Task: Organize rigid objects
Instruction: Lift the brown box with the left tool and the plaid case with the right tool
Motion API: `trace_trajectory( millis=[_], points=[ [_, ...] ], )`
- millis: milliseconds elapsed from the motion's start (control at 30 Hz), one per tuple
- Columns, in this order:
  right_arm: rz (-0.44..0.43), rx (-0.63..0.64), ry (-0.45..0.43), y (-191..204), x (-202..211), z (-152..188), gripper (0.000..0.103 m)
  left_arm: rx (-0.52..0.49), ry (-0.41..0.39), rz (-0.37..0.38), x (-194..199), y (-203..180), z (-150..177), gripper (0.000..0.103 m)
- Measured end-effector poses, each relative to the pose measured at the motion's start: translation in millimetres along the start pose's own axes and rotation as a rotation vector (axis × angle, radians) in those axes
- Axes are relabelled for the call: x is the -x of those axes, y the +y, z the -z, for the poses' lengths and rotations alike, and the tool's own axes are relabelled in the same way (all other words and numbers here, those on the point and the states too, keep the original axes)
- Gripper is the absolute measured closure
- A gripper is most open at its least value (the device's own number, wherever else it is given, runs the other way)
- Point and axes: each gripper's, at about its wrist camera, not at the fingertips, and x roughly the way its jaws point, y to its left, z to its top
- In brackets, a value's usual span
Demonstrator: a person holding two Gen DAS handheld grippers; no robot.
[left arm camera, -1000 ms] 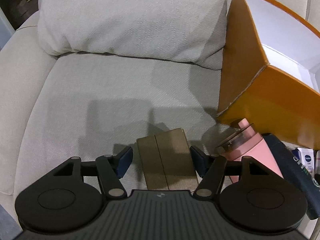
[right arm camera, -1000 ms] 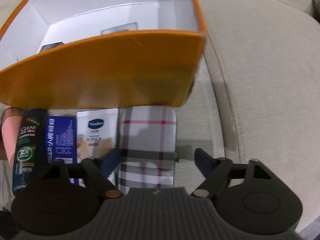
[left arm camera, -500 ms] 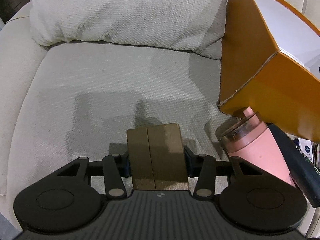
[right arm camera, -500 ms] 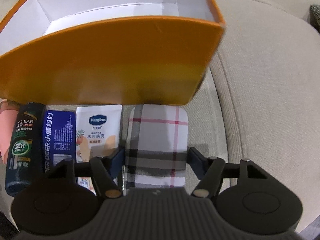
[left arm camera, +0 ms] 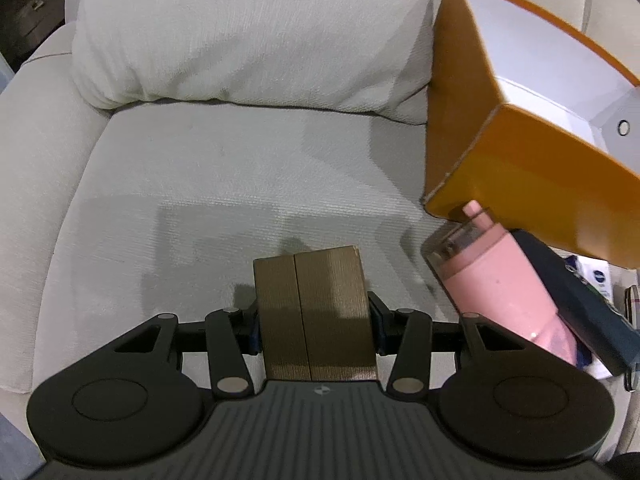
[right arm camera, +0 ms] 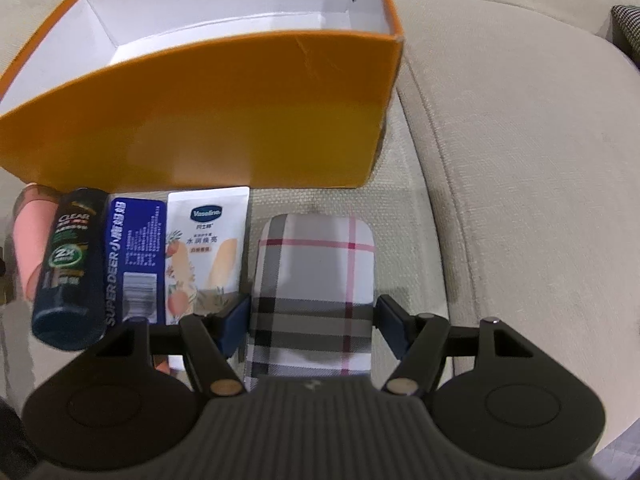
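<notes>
My left gripper (left arm camera: 314, 326) is shut on a brown box (left arm camera: 314, 312) and holds it over the sofa seat. My right gripper (right arm camera: 312, 320) is shut on a plaid case (right arm camera: 316, 284), just in front of the orange box (right arm camera: 208, 120). The orange box, white inside, also shows at the right of the left wrist view (left arm camera: 516, 168). A pink bottle (left arm camera: 500, 280) lies beside it.
A dark Clear bottle (right arm camera: 66, 264), a blue Super Deer pack (right arm camera: 134, 256) and a white Vaseline pack (right arm camera: 204, 252) lie in a row before the orange box. A cream cushion (left arm camera: 248, 32) leans on the sofa back. The sofa armrest (right arm camera: 520, 160) curves at right.
Both grippers have closed, the left on the brown box and the right on the plaid case. Both have lifted and drawn back a little from the orange box.
</notes>
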Motion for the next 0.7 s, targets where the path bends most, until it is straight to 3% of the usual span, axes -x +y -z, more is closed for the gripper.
trace_trajectory(
  millis=[367, 700],
  points=[
    [-0.033, 0.030, -0.046, 1, 53, 11, 0.034, -0.045, -0.058, 0.068, 48, -19, 5, 0.049],
    [-0.101, 0.093, -0.116, 15, 107, -17, 0.034, -0.136, -0.130, 0.149, 103, -69, -30, 0.049]
  ],
)
